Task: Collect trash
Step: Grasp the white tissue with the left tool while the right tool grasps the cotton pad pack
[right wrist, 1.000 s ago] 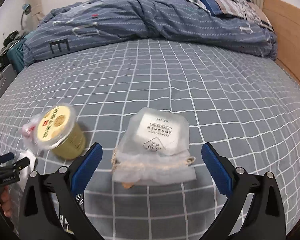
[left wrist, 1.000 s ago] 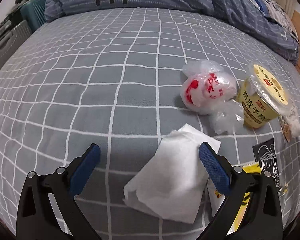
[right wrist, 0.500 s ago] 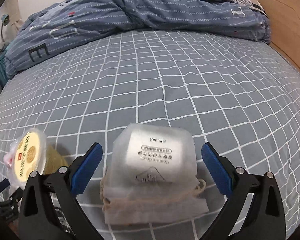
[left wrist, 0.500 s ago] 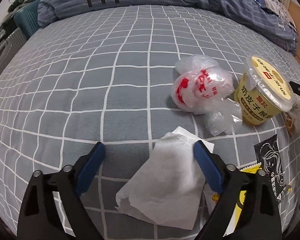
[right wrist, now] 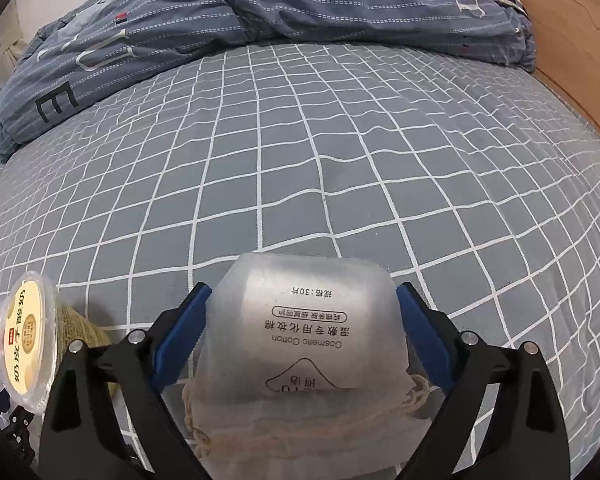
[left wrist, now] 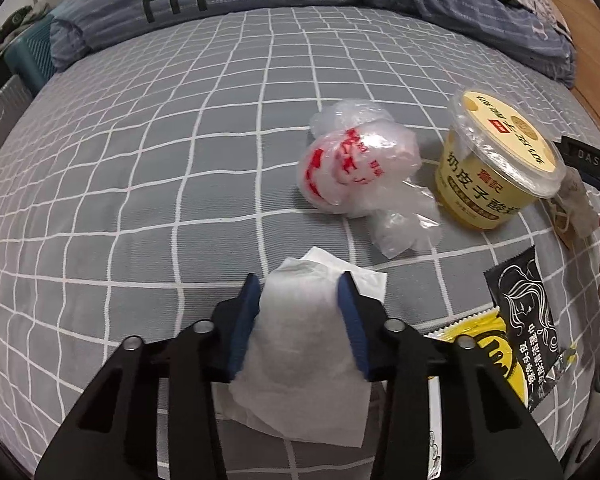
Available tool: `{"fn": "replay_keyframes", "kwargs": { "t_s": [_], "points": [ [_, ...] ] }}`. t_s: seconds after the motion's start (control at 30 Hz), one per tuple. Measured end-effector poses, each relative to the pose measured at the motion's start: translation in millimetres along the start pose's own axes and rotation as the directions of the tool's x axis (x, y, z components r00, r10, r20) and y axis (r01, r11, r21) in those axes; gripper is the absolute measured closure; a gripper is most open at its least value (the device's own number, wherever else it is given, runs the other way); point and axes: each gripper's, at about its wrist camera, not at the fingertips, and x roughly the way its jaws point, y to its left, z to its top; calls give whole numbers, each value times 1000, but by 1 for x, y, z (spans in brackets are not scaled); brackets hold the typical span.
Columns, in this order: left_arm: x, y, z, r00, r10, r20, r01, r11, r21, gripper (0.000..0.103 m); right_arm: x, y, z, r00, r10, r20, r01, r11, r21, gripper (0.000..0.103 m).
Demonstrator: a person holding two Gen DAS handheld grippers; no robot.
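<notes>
So the white tissue (left wrist: 300,344) is sat right between the two blue pads of the left gripper (left wrist: 299,292), bunched up there with its far corner poking out past the fingertips and its near edge spread flat on the grey checked bedsheet (left wrist: 140,184). The jaws are closing in on it, and both pads look to be touching the paper at its sides already, though a firm clamp can't really be confirmed. On the other side, the frosted cotton-pad pouch (right wrist: 312,344) with its beige drawstring is framed by the right gripper (right wrist: 306,296), whose jaws are also closing but are still spread wide; a sliver of gap can be seen at the right pad, and at the left pad it can't be told if contact is made. The pouch is lying on the sheet, label facing up. Counted from the left wrist view: one tissue, one crumpled clear plastic bag (left wrist: 352,172) with red print, one yellow lidded cup (left wrist: 496,168) lying just beside that bag, one black sachet (left wrist: 528,320) overlapping one yellow wrapper (left wrist: 476,332) near the right pad. One cup (right wrist: 32,344) is also seen at the left edge of the right wrist view, so it's the same one. A rumpled blue striped duvet (right wrist: 260,12) is heaped along the far side of the bed.
</notes>
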Motion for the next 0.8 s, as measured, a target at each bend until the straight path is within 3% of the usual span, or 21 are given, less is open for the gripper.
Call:
{"fn": "replay_keyframes", "kwargs": {
  "t_s": [0.27,0.37,0.8],
  "points": [
    [-2,7,1,999,-35,2,35,998,-46,85,-2,2,-3,1000,2,-9,-2,1000,-13,44],
    [-3,9,1,999,-39,6,39,998,-53,89,-4,1,-4,1000,4,-5,-4,1000,-12,50],
    [-10,15,-2,998,-67,13,68,994,-86,98,-19,-7,-5,999,21,29,-21,1000,4,54]
  ]
}}
